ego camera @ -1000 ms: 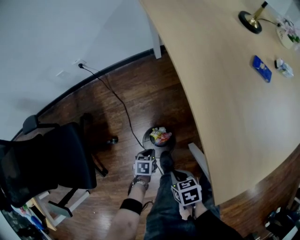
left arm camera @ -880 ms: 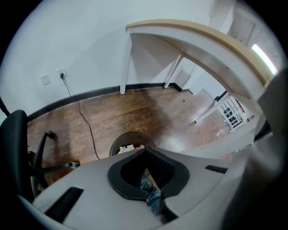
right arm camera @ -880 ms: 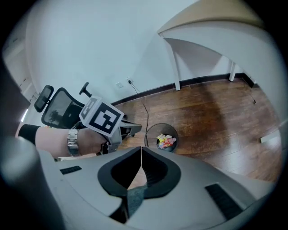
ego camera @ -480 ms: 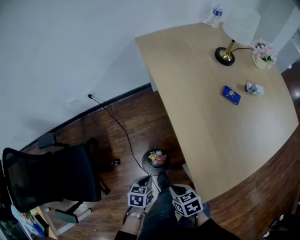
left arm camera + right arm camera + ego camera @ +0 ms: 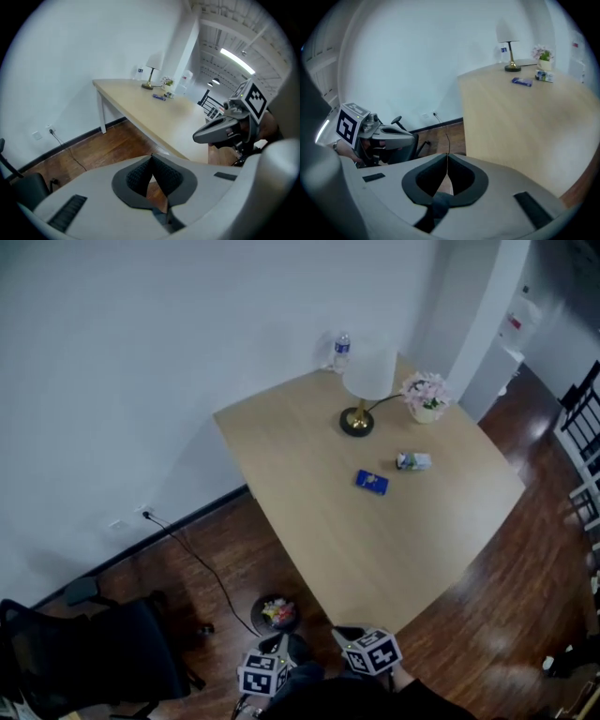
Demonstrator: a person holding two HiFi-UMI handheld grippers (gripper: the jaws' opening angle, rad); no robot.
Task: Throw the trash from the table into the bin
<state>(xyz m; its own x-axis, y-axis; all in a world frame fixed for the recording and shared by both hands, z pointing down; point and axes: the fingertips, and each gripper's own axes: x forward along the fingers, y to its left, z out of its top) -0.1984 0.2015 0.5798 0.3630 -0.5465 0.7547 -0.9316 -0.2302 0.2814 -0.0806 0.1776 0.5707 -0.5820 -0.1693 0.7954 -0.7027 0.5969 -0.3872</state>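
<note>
The pale wooden table (image 5: pixel 328 521) carries a blue wrapper (image 5: pixel 371 482) and a small carton (image 5: pixel 413 461) near its middle. On the dark floor by the table's near corner stands the round black bin (image 5: pixel 276 613), with colourful trash inside. My left gripper (image 5: pixel 151 155) is shut with nothing between its jaws. My right gripper (image 5: pixel 447 154) is shut and empty too. In the head view only their marker cubes show at the bottom edge, the left cube (image 5: pixel 262 676) and the right cube (image 5: pixel 372 652), both short of the table. The wrapper (image 5: pixel 521 81) and the carton (image 5: pixel 543 76) lie far ahead in the right gripper view.
A lamp (image 5: pixel 366 381), a pot of pink flowers (image 5: pixel 424 395) and a water bottle (image 5: pixel 341 351) stand at the table's far end. A black office chair (image 5: pixel 84 652) is at the left. A cable (image 5: pixel 192 559) runs from the wall socket across the floor.
Both grippers have risen from beside the bin and now sit at the picture's bottom edge. The view has lifted, so the whole table shows and the bin looks smaller.
</note>
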